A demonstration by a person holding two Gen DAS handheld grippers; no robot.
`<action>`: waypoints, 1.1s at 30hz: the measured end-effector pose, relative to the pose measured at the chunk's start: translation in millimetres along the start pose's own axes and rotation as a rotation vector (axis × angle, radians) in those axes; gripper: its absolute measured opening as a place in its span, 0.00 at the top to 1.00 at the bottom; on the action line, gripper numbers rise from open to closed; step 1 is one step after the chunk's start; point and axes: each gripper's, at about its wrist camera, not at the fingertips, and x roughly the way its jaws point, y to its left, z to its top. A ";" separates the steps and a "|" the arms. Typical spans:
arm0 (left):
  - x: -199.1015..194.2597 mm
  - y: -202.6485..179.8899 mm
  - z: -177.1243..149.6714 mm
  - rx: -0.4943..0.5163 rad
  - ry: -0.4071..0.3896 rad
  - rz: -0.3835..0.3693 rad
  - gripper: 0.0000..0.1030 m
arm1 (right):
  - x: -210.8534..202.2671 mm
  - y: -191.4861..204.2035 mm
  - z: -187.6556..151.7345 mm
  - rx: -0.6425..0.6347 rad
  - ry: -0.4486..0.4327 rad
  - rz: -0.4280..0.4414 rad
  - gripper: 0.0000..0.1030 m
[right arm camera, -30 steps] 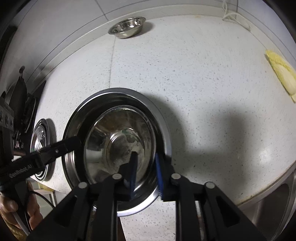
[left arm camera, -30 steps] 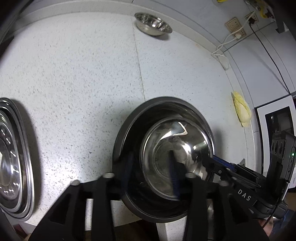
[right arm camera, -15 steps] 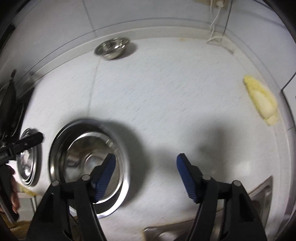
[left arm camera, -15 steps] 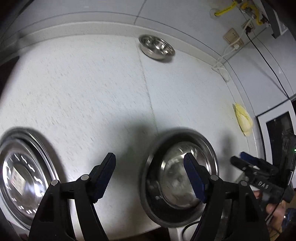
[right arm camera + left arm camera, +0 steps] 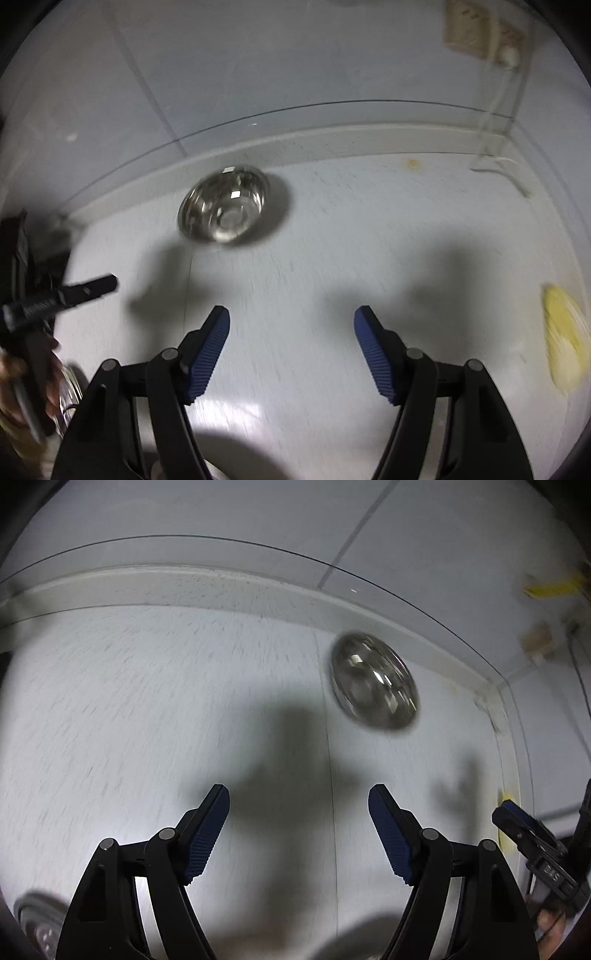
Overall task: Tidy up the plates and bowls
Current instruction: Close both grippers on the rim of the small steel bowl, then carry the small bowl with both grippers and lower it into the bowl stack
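Note:
A small steel bowl (image 5: 375,681) sits on the white speckled counter near the back wall, up and right of my left gripper (image 5: 299,801), which is open and empty. In the right wrist view the same bowl (image 5: 225,205) lies up and left of my open, empty right gripper (image 5: 291,323). A stack of steel plates (image 5: 37,923) shows only as a blurred rim at the bottom left of the left wrist view. The larger bowls I held before are out of view below both cameras.
A yellow cloth (image 5: 565,339) lies at the counter's right side. A wall socket with a white cable (image 5: 480,33) is at the back right. The counter's raised back edge (image 5: 221,587) runs behind the bowl. Both views are motion-blurred.
Both grippers opened, let go of the nested large bowls and moved up and forward toward the back wall. The small bowl now looks nearer; the large bowls have dropped out of view.

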 end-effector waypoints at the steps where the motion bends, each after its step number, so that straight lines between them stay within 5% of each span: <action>1: 10.5 -1.2 10.5 -0.007 0.006 0.001 0.30 | 12.4 0.5 11.8 0.009 0.014 0.012 0.33; 7: 64.2 -8.8 60.0 -0.047 0.008 -0.023 0.30 | 73.6 16.8 56.6 0.045 0.048 0.048 0.33; 17: 102.7 -17.1 78.3 -0.036 0.000 -0.031 0.32 | 126.5 19.9 73.5 0.069 0.118 0.054 0.40; 18: 104.8 -18.2 79.3 -0.030 0.002 -0.034 0.37 | 128.2 19.4 73.5 0.073 0.110 0.050 0.46; 20: 110.1 -24.9 82.7 -0.023 0.012 -0.036 0.56 | 131.7 15.8 74.2 0.092 0.114 0.070 0.84; 24: 122.1 -31.5 82.7 -0.016 0.055 -0.054 0.92 | 137.3 11.9 72.2 0.124 0.119 0.097 0.90; 33: 72.6 -43.0 68.8 -0.012 0.016 -0.117 0.94 | 73.9 15.1 59.6 0.124 0.034 0.115 0.91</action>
